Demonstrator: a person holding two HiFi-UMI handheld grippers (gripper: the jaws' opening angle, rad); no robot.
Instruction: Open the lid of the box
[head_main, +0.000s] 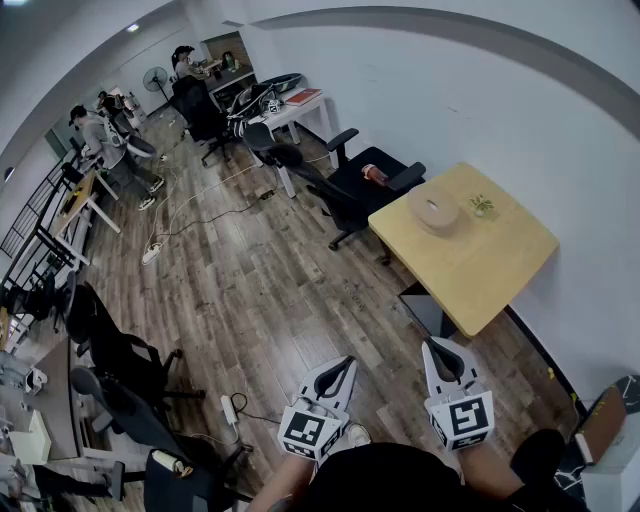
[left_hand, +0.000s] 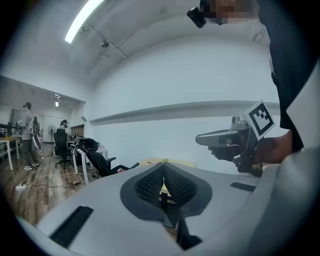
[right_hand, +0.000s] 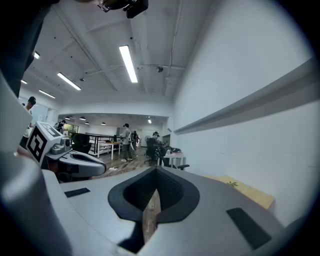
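Observation:
A round, flat, pale box (head_main: 438, 212) with its lid on lies on the yellow table (head_main: 480, 280) by the white wall, far ahead of both grippers. My left gripper (head_main: 346, 362) and right gripper (head_main: 431, 344) are held low near my body over the wooden floor, well short of the table. Both are shut with nothing between the jaws. In the left gripper view the left gripper (left_hand: 163, 162) has its tips together, and the right gripper (left_hand: 235, 140) shows beside it. In the right gripper view the right gripper (right_hand: 156, 169) is shut too.
A small green plant (head_main: 482, 206) stands on the table beside the box. Black office chairs (head_main: 360, 185) sit at the table's far side. More chairs (head_main: 120, 360), desks and cables (head_main: 200, 215) fill the left of the room, where people stand far off.

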